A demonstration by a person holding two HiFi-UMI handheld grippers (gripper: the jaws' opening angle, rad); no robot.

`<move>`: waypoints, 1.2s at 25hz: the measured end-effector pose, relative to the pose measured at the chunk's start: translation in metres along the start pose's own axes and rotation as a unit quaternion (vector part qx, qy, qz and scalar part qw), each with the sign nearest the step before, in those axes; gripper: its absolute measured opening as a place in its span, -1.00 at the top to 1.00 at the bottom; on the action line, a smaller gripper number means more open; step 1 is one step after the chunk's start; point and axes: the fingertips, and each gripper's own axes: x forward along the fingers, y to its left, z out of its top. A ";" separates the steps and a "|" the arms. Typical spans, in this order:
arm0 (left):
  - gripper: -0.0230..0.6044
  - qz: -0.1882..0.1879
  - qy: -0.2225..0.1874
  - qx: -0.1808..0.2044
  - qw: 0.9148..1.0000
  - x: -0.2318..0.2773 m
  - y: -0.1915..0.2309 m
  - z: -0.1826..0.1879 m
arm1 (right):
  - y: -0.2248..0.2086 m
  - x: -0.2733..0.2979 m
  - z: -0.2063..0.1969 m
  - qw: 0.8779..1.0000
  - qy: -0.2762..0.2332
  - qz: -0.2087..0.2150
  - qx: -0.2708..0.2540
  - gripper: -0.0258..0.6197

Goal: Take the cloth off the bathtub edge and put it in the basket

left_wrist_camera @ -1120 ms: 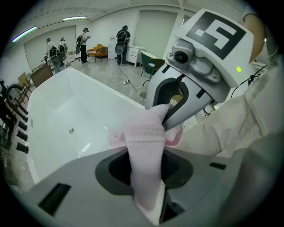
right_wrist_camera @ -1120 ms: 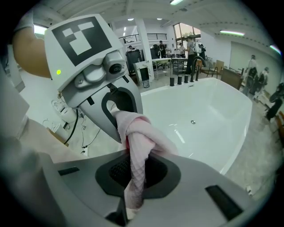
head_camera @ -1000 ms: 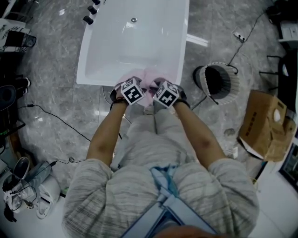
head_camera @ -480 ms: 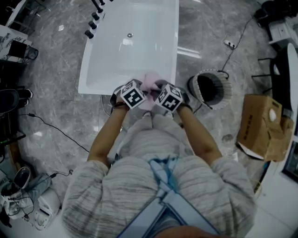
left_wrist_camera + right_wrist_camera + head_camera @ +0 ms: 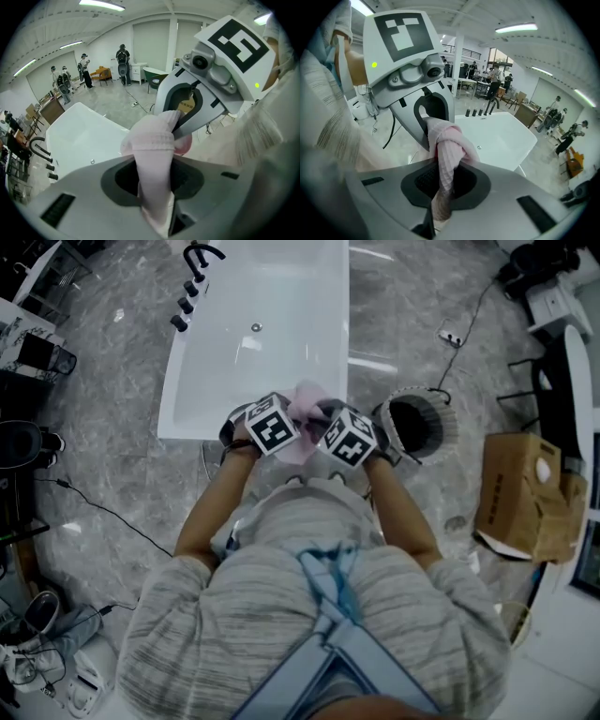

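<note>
Grey marble floor (image 5: pixel 112 474) below you. Your left gripper (image 5: pixel 292 418) clamps pink waffle-weave cloth (image 5: pixel 306 397). Your right gripper (image 5: pixel 323 420), just beside it, is closed on same cloth. Cloth bunched between both, apparently lifted clear of white rectangular bathtub (image 5: pixel 272 324) edge. First part looks done. Carry to round woven basket (image 5: pixel 448 432), near your right gripper, and release remain.

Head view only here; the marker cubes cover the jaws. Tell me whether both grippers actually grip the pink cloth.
Observer: The left gripper does: the cloth is pinched between its jaws.
Operator: Report the right one.
Observer: The right gripper is shut on a bunched fold of it.
Operator: Scan the room ahead.
Observer: People stand far beyond the bathtub.
</note>
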 end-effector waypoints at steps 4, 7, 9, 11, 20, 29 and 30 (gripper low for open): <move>0.51 -0.002 0.002 0.021 1.000 -0.018 -0.012 0.009 | 0.004 -0.026 0.005 1.000 0.006 0.001 0.005 0.81; 0.50 0.003 -0.005 0.028 1.000 -0.033 -0.017 0.018 | 0.003 -0.045 0.013 1.000 0.001 -0.001 0.001 0.81; 0.50 0.010 -0.013 0.029 0.999 -0.043 -0.018 0.025 | 0.002 -0.055 0.018 1.000 -0.006 -0.005 0.000 0.81; 0.50 0.011 -0.018 0.029 0.999 -0.050 -0.020 0.028 | 0.002 -0.061 0.022 1.000 -0.012 -0.004 -0.002 0.81; 0.50 0.007 -0.019 0.031 0.999 -0.052 -0.031 0.025 | 0.013 -0.064 0.019 1.000 -0.009 -0.001 -0.003 0.81; 0.50 -0.006 -0.008 0.034 0.999 -0.048 -0.036 0.016 | 0.020 -0.061 0.017 1.000 -0.002 0.001 0.002 0.81; 0.50 -0.007 -0.008 0.035 0.999 -0.049 -0.036 0.015 | 0.021 -0.060 0.017 1.000 -0.002 0.000 0.003 0.81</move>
